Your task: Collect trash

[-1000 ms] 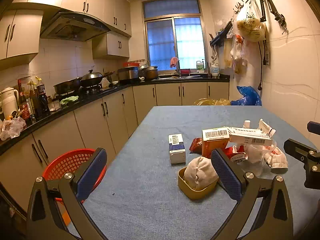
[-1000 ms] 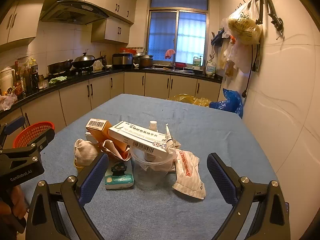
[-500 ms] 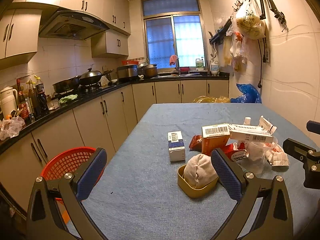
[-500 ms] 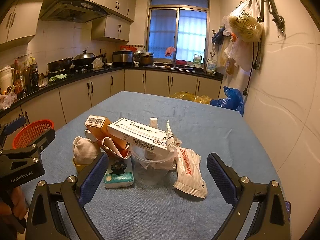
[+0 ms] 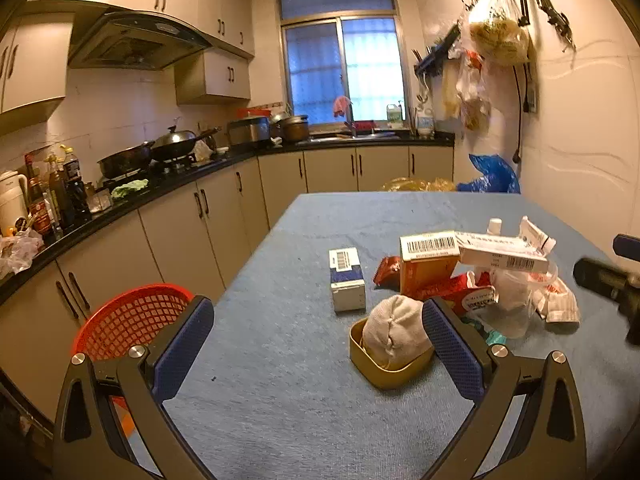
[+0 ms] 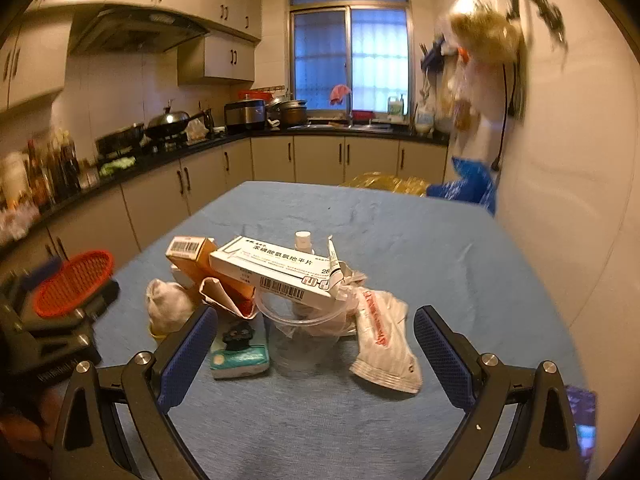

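A heap of trash lies on the blue-clothed table (image 5: pixel 280 360). It holds a yellow tin (image 5: pixel 386 372) with a white wad (image 5: pixel 394 330) in it, a small blue-and-white box (image 5: pixel 347 280), an orange box (image 5: pixel 428 264), a long white box (image 6: pixel 276 272) across a clear plastic cup (image 6: pixel 304 336), a white packet (image 6: pixel 384 344) and a teal tissue pack (image 6: pixel 240 354). A red mesh basket (image 5: pixel 128 320) stands off the table's left edge. My left gripper (image 5: pixel 318 344) is open just short of the tin. My right gripper (image 6: pixel 316 354) is open, close before the cup.
Kitchen cabinets and a black counter (image 5: pixel 160 184) with pans and bottles run along the left and back. Bags hang on the right wall (image 5: pixel 496 40). A blue bag (image 5: pixel 494 174) and a yellow bag (image 6: pixel 384 184) sit beyond the table's far end.
Both grippers have edged forward toward the heap, which looks larger now. The right wrist view is motion-blurred. Both stay open.
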Available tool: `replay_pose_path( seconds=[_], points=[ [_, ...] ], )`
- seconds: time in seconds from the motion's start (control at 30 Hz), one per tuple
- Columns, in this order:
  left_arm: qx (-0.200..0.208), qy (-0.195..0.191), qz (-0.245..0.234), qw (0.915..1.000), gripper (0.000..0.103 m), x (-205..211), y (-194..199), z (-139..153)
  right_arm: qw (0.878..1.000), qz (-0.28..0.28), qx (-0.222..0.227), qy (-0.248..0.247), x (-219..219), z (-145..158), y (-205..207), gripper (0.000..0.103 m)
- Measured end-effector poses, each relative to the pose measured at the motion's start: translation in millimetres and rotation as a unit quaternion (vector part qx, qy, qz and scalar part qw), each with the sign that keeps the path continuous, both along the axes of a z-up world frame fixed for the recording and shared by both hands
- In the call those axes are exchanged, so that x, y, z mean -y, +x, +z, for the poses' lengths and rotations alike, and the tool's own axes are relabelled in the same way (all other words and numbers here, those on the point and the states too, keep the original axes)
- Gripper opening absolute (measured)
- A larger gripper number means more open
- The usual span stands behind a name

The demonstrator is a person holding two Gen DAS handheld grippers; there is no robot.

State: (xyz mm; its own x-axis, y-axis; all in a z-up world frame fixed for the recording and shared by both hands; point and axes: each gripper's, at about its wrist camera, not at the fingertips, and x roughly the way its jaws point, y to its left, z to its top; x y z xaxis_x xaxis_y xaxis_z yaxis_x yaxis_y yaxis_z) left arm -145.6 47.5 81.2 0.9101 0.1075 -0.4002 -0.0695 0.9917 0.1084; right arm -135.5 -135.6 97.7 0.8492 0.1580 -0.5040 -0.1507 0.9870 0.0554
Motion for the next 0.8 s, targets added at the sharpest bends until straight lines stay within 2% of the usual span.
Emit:
replay_pose_path(
  seconds=[0.1, 0.17, 0.3, 0.37, 0.4, 0.43, 0.5, 0.57, 0.6, 0.67, 0.73, 0.8],
  points=[
    [-0.023, 0.003, -0.015, 0.9996, 0.103, 4, 9, -3, 0.999, 0.006, -0.017, 0.037, 13, 1, 9, 0.094],
    [-0.049, -0.005, -0.034, 0.9982, 0.103, 6, 19, -6, 0.998, 0.009, -0.029, 0.056, 21, 2, 16, 0.084],
    [-0.084, -0.008, -0.058, 0.9948, 0.103, 13, 40, -11, 0.992, 0.017, -0.064, 0.105, 36, -2, 36, 0.073],
    [-0.091, -0.016, -0.07, 0.9933, 0.102, 15, 47, -12, 0.988, 0.022, -0.082, 0.131, 43, -5, 48, 0.059],
    [-0.093, -0.015, -0.072, 0.9929, 0.101, 17, 51, -13, 0.986, 0.022, -0.09, 0.139, 45, -7, 55, 0.056],
    [-0.098, -0.013, -0.077, 0.9921, 0.096, 19, 56, -14, 0.985, 0.02, -0.094, 0.143, 47, -8, 61, 0.053],
    [-0.105, -0.009, -0.083, 0.991, 0.089, 23, 62, -17, 0.985, 0.014, -0.1, 0.143, 47, -10, 73, 0.053],
    [-0.115, -0.003, -0.093, 0.9891, 0.074, 28, 68, -20, 0.983, 0.013, -0.106, 0.15, 46, -13, 83, 0.053],
    [-0.119, -0.001, -0.097, 0.9882, 0.071, 30, 71, -22, 0.982, 0.015, -0.11, 0.152, 45, -14, 89, 0.052],
    [-0.127, 0.005, -0.099, 0.987, 0.067, 32, 76, -25, 0.982, 0.014, -0.12, 0.144, 41, -18, 99, 0.044],
    [-0.131, 0.007, -0.102, 0.9861, 0.067, 34, 79, -28, 0.981, 0.017, -0.131, 0.145, 38, -24, 109, 0.042],
    [-0.135, 0.008, -0.105, 0.9852, 0.053, 35, 82, -30, 0.98, 0.017, -0.137, 0.143, 35, -28, 115, 0.034]
  ],
)
